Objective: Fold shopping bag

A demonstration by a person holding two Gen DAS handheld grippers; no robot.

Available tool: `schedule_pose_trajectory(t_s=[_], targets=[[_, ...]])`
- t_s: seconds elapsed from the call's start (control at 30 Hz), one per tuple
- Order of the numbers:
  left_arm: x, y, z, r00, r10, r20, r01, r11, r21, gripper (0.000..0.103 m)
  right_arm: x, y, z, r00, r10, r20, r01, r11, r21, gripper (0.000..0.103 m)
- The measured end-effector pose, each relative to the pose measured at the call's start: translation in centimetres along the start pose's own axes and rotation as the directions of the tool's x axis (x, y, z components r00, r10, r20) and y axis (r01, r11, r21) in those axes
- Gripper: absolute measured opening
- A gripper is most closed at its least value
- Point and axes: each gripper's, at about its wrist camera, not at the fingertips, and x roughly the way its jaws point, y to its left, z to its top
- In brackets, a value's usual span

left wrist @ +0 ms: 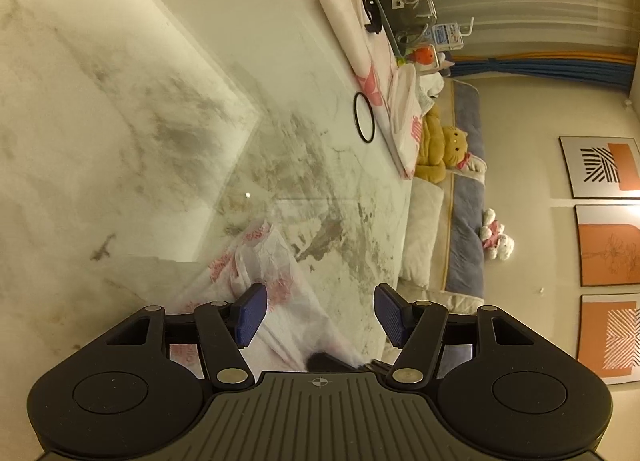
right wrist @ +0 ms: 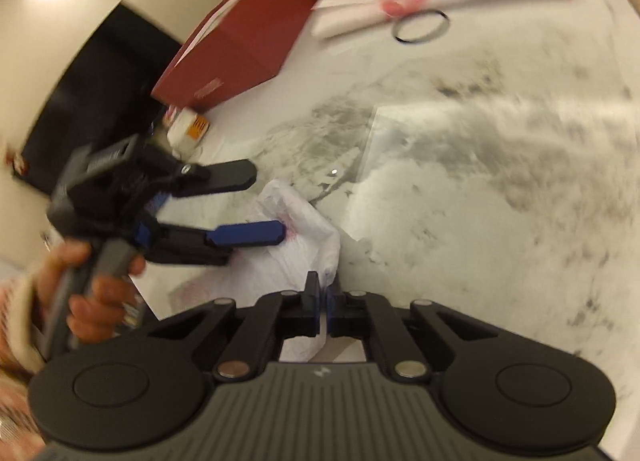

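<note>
Your right claw (right wrist: 323, 301) is clamped on the white shopping bag (right wrist: 304, 245), which lies crumpled on the marble tabletop (right wrist: 480, 181). Your left claw (left wrist: 316, 315) stands apart over the bag, gripping nothing.

Our grippers (left wrist: 318, 313) are black, with ribbed grey housings, silver rivets and blue ribbed pads (left wrist: 250, 315). Our left sleeve (right wrist: 14, 325) is pale with red stripes.
</note>
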Motion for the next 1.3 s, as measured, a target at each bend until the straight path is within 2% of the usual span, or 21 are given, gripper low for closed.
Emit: schedule_pose_trajectory(t_s=[0.1,0.13,0.2,0.23,0.27,0.33,0.43,0.47,0.53,0.57,0.63,0.67,0.77,0.93,1.0,1.03,1.07,1.13,1.17,1.23,1.3], targets=[[-0.3,0.7,0.3,1.000,-0.019,0.024,0.020,0.999,-0.044,0.061,-0.4,2.4,-0.3,0.998,-0.057,0.020,0.060,0.979,-0.196,0.001],[-0.5,0.9,0.4,0.999,-0.023,0.031,0.025,0.998,-0.054,0.061,-0.6,3.3,-0.7,0.996,-0.083,0.031,0.088,0.955,-0.282,0.001],[-0.6,1.4,0.5,0.998,-0.038,0.040,0.041,0.996,-0.080,0.061,-0.7,5.1,-1.6,0.989,-0.137,0.057,0.148,0.879,-0.454,0.001],[-0.6,1.5,0.4,0.998,-0.041,0.042,0.044,0.996,-0.083,0.061,-0.5,6.1,-2.2,0.983,-0.166,0.072,0.179,0.817,-0.548,0.001],[-0.5,1.5,0.4,0.998,-0.039,0.039,0.042,0.996,-0.078,0.061,-0.3,7.1,-2.9,0.976,-0.198,0.091,0.209,0.738,-0.642,0.001],[-0.3,1.4,0.4,0.999,-0.039,0.034,0.041,0.996,-0.073,0.061,0.3,8.6,-4.9,0.962,-0.242,0.124,0.241,0.548,-0.801,0.001],[-0.1,1.3,0.3,0.999,-0.039,0.025,0.040,0.997,-0.065,0.061,1.6,9.6,-7.6,0.942,-0.286,0.177,0.256,0.269,-0.928,0.001],[0.0,1.3,0.3,0.999,-0.038,0.020,0.039,0.997,-0.063,0.061,2.0,9.6,-8.3,0.936,-0.295,0.192,0.254,0.191,-0.948,0.002],[-0.2,0.8,0.4,1.000,-0.016,0.015,0.017,0.999,-0.041,0.061,2.7,9.5,-9.6,0.927,-0.304,0.221,0.250,0.061,-0.966,0.002],[-0.3,0.5,0.4,1.000,0.002,0.014,-0.001,1.000,-0.023,0.061,2.8,9.5,-9.8,0.925,-0.303,0.229,0.251,0.035,-0.967,0.002],[-1.0,-0.5,0.4,0.999,0.044,0.014,-0.044,0.999,0.015,0.062,2.9,9.7,-10.0,0.922,-0.306,0.235,0.249,0.006,-0.968,0.002],[-1.5,-1.0,0.3,0.998,0.054,0.011,-0.054,0.998,0.028,0.065,2.9,9.7,-10.1,0.921,-0.305,0.242,0.249,-0.017,-0.968,0.002],[-3.2,-2.3,-0.5,0.998,0.067,0.007,-0.067,0.996,0.056,0.067,2.8,9.9,-10.4,0.919,-0.303,0.253,0.251,-0.048,-0.967,0.002],[-5.0,-3.9,-1.5,1.000,0.001,0.025,-0.003,0.998,0.063,0.067,3.0,9.4,-11.3,0.916,-0.281,0.285,0.254,-0.141,-0.957,0.002],[-4.6,-4.6,-1.8,0.999,-0.035,-0.010,0.035,0.998,0.060,0.067,3.2,9.2,-11.4,0.917,-0.276,0.289,0.253,-0.162,-0.954,0.002],[-4.2,-4.8,-2.2,0.998,-0.036,-0.051,0.039,0.997,0.063,0.067,3.2,9.3,-11.2,0.917,-0.279,0.284,0.250,-0.152,-0.956,0.002],[-3.8,-4.9,-2.7,0.995,-0.019,-0.097,0.026,0.997,0.074,0.067,3.2,9.5,-10.8,0.919,-0.286,0.272,0.248,-0.118,-0.961,0.002],[-3.0,-4.3,-3.3,0.987,0.068,-0.149,-0.054,0.994,0.092,0.067,3.2,9.8,-9.4,0.923,-0.300,0.243,0.255,0.003,-0.967,0.002],[-2.9,-3.7,-3.2,0.984,0.108,-0.143,-0.097,0.992,0.087,0.067,3.2,9.8,-8.9,0.923,-0.303,0.236,0.262,0.048,-0.964,0.002],[-2.6,-2.3,-2.8,0.980,0.158,-0.121,-0.151,0.986,0.069,0.067,3.2,9.9,-8.2,0.920,-0.314,0.233,0.279,0.110,-0.954,0.002],[-2.5,-1.6,-2.6,0.972,0.215,-0.095,-0.206,0.974,0.093,0.067,3.3,10.2,-7.1,0.918,-0.333,0.215,0.294,0.206,-0.934,0.002]])
